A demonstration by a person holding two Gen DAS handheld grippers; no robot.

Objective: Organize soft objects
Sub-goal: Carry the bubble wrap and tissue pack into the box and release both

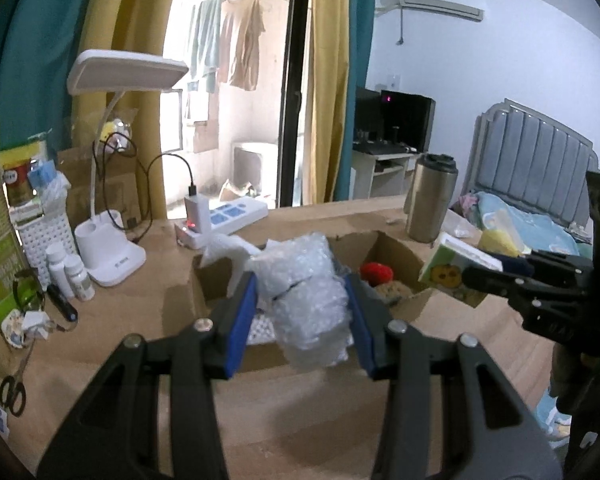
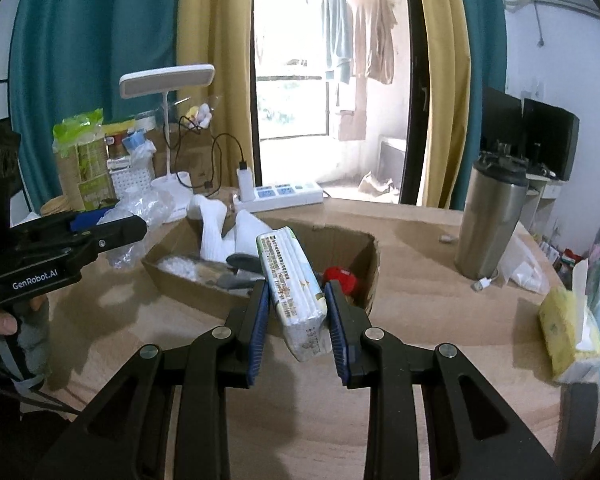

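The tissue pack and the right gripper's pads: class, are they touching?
Touching. The right wrist view shows the tissue pack wedged between both blue pads of the right gripper, no gap visible.

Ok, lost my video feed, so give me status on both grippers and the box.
Left gripper clamped on bubble wrap. Right gripper clamped on tissue pack. Both above the cardboard box, which holds a red soft item. Nothing in the way.

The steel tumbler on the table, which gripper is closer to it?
Right. The right gripper holds its tissue pack nearer the steel tumbler; the left gripper is farther away, across the cardboard box.
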